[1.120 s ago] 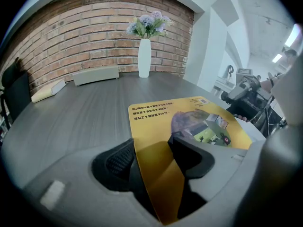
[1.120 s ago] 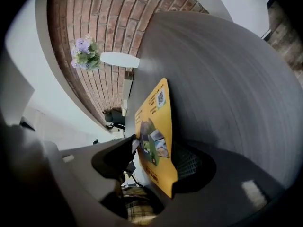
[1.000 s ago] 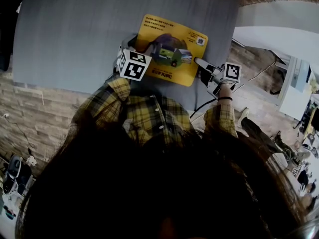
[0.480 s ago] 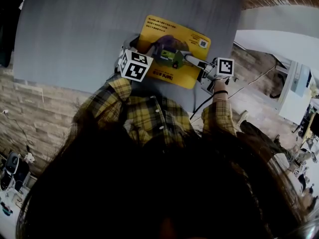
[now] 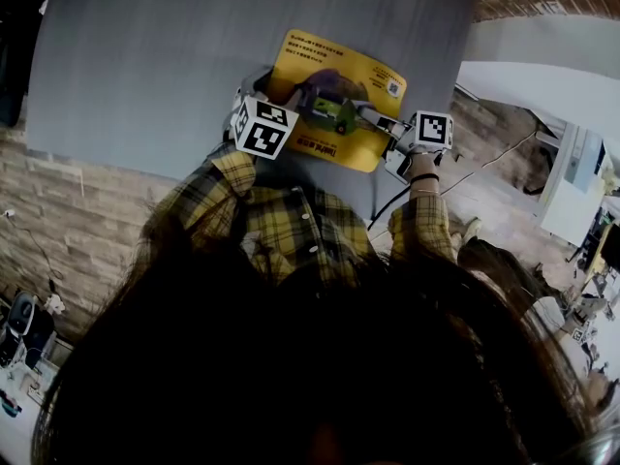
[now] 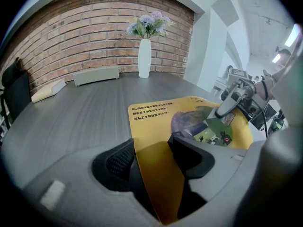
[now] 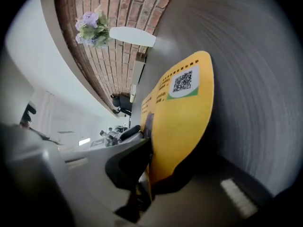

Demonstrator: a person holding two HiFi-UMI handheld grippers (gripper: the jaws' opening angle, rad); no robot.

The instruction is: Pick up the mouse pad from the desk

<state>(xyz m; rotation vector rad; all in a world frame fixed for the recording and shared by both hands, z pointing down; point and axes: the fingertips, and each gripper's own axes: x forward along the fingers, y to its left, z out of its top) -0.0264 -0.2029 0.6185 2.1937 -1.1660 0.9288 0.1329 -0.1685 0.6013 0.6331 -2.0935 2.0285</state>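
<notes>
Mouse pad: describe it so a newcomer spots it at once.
On the grey desk by the brick wall, look at the near edge, away from the white vase. The mouse pad is the flat yellow sheet there, pinched at one edge by the right gripper, whose jaws have just been closing. Only it is yellow, with a printed picture and a square code in one corner.

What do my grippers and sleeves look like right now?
Both are grey-bodied with black jaws: left gripper, right gripper. Each carries a white cube with black square markers. Plaid yellow-and-dark sleeves; a dark band on the right wrist; a black cable trails below it.
</notes>
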